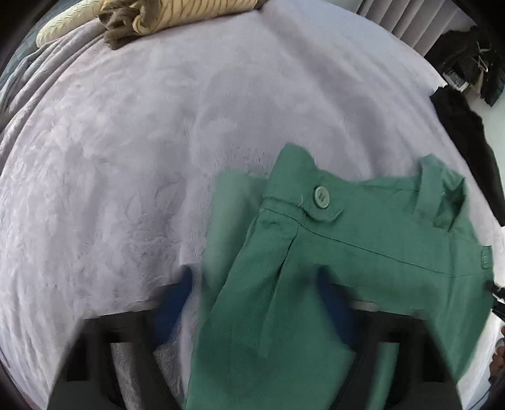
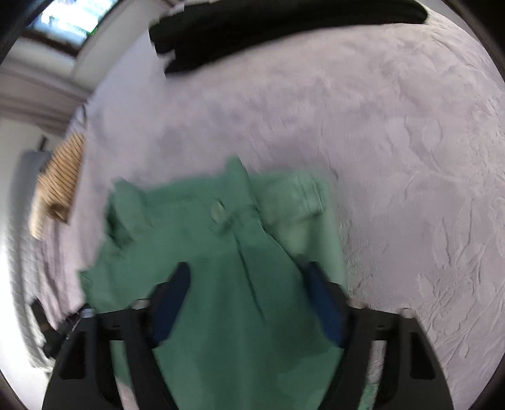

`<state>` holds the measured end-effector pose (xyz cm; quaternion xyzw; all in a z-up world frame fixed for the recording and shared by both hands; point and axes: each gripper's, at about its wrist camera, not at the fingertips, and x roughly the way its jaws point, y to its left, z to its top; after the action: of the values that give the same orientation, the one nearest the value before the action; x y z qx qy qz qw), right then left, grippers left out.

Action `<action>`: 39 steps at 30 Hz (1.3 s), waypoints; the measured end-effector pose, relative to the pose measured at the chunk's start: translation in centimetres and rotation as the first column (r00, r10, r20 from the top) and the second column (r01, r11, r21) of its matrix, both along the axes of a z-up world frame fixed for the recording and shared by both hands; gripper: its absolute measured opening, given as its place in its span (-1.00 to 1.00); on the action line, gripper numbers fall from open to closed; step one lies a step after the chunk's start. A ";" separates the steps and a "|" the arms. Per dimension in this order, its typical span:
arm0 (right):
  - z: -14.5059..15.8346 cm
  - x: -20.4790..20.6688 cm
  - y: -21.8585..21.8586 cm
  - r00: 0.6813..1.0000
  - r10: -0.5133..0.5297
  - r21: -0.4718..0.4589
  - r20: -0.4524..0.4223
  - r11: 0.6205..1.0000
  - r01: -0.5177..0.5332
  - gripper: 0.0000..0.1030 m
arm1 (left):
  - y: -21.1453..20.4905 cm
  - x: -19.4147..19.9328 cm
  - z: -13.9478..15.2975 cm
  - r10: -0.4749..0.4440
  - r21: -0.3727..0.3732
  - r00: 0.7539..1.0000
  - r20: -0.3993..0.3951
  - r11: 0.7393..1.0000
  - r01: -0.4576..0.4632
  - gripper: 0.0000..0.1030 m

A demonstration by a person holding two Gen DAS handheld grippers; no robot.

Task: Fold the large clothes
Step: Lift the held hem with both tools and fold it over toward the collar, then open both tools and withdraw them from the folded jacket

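Note:
Green trousers (image 1: 315, 268) lie on a pale lilac bedspread (image 1: 157, 142), waistband and green button (image 1: 321, 196) away from me. In the left wrist view my left gripper (image 1: 255, 284) is open, its blue-padded fingers wide apart; the trouser cloth lies between and over them, hiding the right finger. In the right wrist view the trousers (image 2: 221, 268) fill the lower middle, blurred. My right gripper (image 2: 249, 284) is open, its fingers straddling the cloth below the waistband.
A folded striped beige garment (image 1: 176, 15) and a pillow (image 1: 63, 22) lie at the bed's far end. A black garment (image 2: 268, 28) lies near the bed edge, also in the left wrist view (image 1: 467, 151). Curtains (image 1: 410, 22) hang beyond.

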<state>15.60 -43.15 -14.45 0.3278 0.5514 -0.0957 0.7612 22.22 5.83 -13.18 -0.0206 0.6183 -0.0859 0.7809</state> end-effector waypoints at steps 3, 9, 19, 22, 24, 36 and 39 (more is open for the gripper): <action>1.7 -0.1 1.6 0.995 0.070 -0.102 0.069 0.993 -0.062 -0.91 | 0.5 -0.5 0.4 0.031 0.020 0.999 0.043 0.999 -0.032 -0.84; 1.9 1.0 0.6 0.992 0.080 -0.126 0.094 0.990 -0.068 -0.92 | 1.5 -1.1 -0.5 0.006 0.038 0.998 0.069 0.999 -0.008 -0.84; 0.6 -2.2 -1.9 0.997 -0.079 -0.144 0.007 0.986 0.080 -0.35 | 1.8 -1.6 0.8 -0.006 0.102 0.994 0.109 0.995 -0.005 -0.75; 3.7 -4.0 -0.5 0.998 -0.049 -0.220 0.047 0.974 0.058 -0.38 | 3.0 -3.1 3.9 -0.020 0.120 0.985 0.169 0.993 -0.001 -0.75; 5.2 -5.2 1.1 0.997 0.000 -0.216 0.080 0.976 0.018 -0.61 | 3.5 -4.4 5.3 -0.026 0.089 0.984 0.177 0.996 0.011 -0.75; -1.4 -9.0 9.1 0.984 0.175 -0.120 -0.018 0.977 -0.176 -0.89 | 3.0 -11.4 -2.4 -0.107 0.094 0.992 0.072 0.991 0.100 -0.75; -1.6 -10.6 6.7 0.993 0.116 -0.109 -0.009 0.987 -0.117 -1.00 | 3.0 -11.7 -2.2 -0.137 0.108 0.988 0.070 0.986 0.129 -0.75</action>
<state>5.04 -36.42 -16.01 0.2528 0.5646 -0.0814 0.7815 10.52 8.87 -15.34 0.0645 0.5912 -0.1068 0.7968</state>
